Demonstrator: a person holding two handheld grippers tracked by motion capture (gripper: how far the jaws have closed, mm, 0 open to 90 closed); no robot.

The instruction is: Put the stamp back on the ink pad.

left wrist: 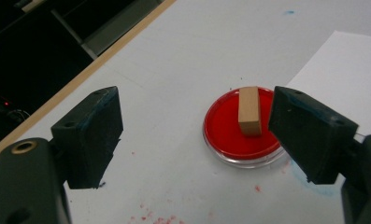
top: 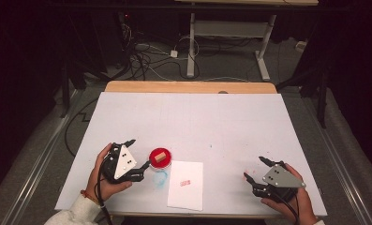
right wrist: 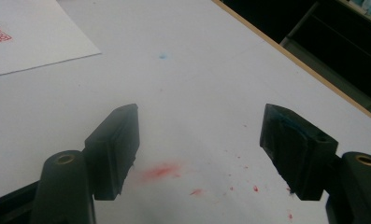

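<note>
A red stamp mark (top: 185, 183) is already on the paper (top: 186, 185), the wooden stamp (left wrist: 249, 111) stands on the red ink pad (left wrist: 241, 128), and both grippers' jaws gape wide, empty.

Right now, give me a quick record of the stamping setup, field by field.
left hand-held gripper: open, beside the ink pad, holding nothing
right hand-held gripper: open, holding nothing, over bare table
wooden stamp: standing upright on the red ink pad
paper sheet: flat on the white table, one red stamp mark on it
</note>
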